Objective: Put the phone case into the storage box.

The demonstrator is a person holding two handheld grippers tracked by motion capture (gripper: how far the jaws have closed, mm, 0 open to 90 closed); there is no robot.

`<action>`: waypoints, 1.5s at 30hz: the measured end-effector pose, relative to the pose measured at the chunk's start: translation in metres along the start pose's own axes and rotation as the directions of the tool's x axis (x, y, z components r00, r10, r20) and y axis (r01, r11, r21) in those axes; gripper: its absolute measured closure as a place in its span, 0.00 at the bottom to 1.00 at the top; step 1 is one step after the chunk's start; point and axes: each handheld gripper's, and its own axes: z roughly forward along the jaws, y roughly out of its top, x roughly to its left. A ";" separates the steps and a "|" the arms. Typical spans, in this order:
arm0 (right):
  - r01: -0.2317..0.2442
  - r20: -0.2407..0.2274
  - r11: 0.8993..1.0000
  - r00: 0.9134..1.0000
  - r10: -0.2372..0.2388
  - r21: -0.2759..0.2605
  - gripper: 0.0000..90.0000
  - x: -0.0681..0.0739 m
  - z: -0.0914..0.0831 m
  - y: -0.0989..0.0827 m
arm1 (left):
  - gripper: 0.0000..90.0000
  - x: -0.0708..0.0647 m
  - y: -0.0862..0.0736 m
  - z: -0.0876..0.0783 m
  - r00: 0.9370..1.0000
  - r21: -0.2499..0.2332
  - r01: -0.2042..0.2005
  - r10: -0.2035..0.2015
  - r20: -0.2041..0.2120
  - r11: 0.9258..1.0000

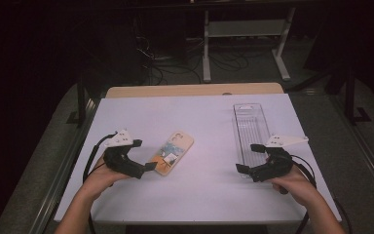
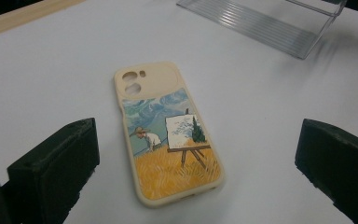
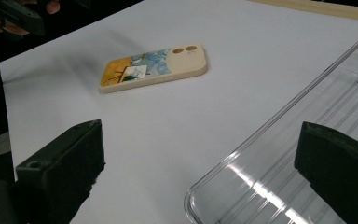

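Cream rubber rims the phone case (image 1: 171, 152), which lies flat on the white table (image 1: 199, 122) with its painted back up: a figure in a straw hat, an easel, a yellow field, a swirling blue sky. The camera cut-outs sit at its far end, and the case lies at a slant, left of the table's middle.

The left gripper (image 1: 143, 155) is held low at the case's near left corner. Its jaws are spread wide, wider than the case itself; from the left gripper view (image 2: 196, 158) the case lies between the two black fingers (image 2: 58, 161), nearer the left one, with bare table on either side. From above, the nearer jaw tip looks right at the case's near edge, but I cannot tell whether it touches. Nothing is held.

The right gripper (image 1: 250, 157) is well apart from the case, over at the near end of the clear plastic tray (image 1: 248, 124) on the right of the table. Its fingers (image 3: 65, 165) are wide apart too and empty; in its own view (image 3: 198, 163) the tray's rounded near corner (image 3: 242, 182) lies between them.
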 end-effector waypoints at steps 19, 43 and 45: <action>-0.007 -0.002 1.000 1.000 0.007 -0.003 0.01 0.000 -0.001 -0.001 | 0.00 0.004 0.017 0.011 1.000 0.001 0.003 -0.003 0.008 1.000; -0.002 -0.003 1.000 1.000 0.002 -0.001 0.01 0.001 0.000 -0.001 | 0.00 0.007 0.048 0.031 1.000 -0.037 0.002 -0.003 -0.009 0.999; -0.001 -0.002 1.000 1.000 0.001 0.000 0.01 0.001 0.000 -0.001 | 0.00 0.008 0.048 0.031 1.000 -0.037 0.000 0.000 -0.010 0.999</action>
